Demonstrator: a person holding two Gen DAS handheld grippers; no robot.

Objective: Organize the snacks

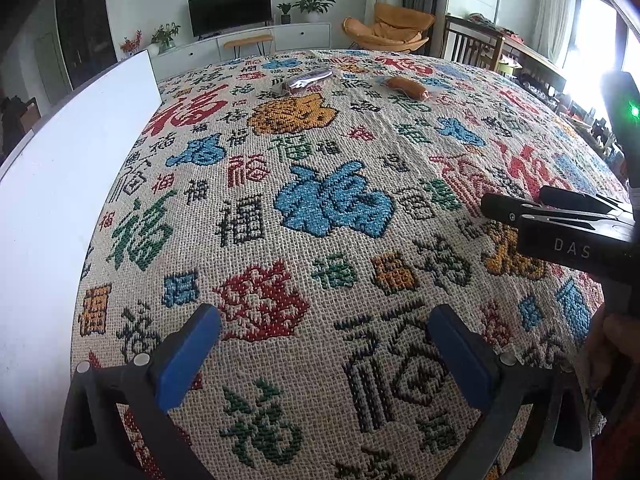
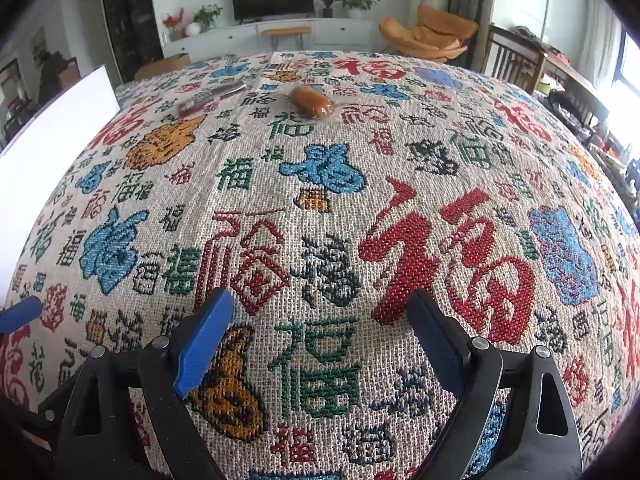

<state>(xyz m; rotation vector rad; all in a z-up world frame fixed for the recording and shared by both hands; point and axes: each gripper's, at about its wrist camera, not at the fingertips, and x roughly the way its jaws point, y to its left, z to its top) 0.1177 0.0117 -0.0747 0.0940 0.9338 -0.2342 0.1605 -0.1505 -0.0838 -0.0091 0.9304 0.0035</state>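
Nothing looks sorted yet, as far as these views show. In the left wrist view the left gripper hangs over the patterned tablecloth with its blue pads spread wide and nothing between them; in the right wrist view the right gripper is likewise spread wide and empty. Both snacks lie far off toward twelve o'clock near the far edge of the table: an orange sausage-shaped snack in a clear wrapper, and at about eleven o'clock a darker wrapped packet, near each other but apart. A white board or box wall stands at nine o'clock along the table's left side; it may be where the snacks go, but its inside is hidden and its lower part is cut off. My judgement is that the whole job remains: reach, pick and place both items. The dark packet's contents are too small to make out. At three o'clock in the left view the right tool's black body cuts in.
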